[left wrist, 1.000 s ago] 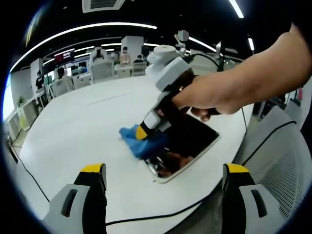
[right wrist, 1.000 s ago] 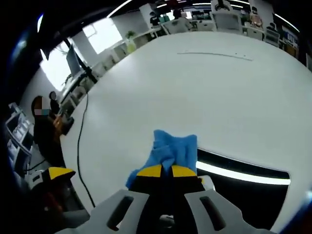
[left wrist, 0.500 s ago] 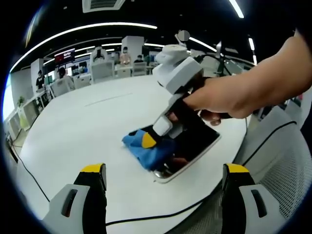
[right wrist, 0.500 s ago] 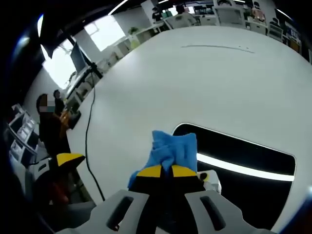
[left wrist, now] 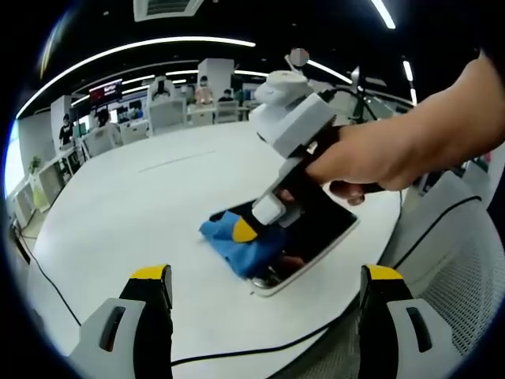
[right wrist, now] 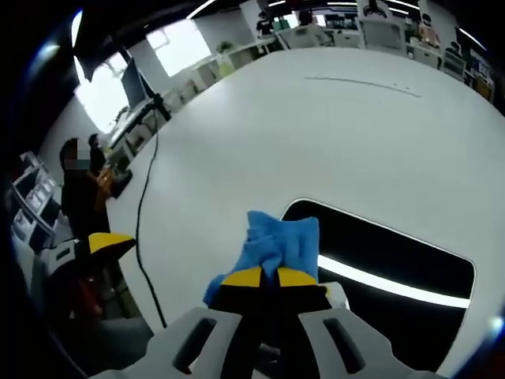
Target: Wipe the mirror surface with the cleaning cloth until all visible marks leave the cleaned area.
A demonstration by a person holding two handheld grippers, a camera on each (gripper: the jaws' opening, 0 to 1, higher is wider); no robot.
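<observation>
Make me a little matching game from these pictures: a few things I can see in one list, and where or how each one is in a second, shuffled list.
Things
1. cleaning cloth
2. mirror
3. left gripper
4. black cable

States
A. lies flat on the white table, dark and reflecting a ceiling light
B. jaws wide apart, holding nothing
C. blue, pinched between the jaws of the right gripper
D. trails across the table toward its edge

Pairs: 1-C, 2-A, 3-B, 4-D
</observation>
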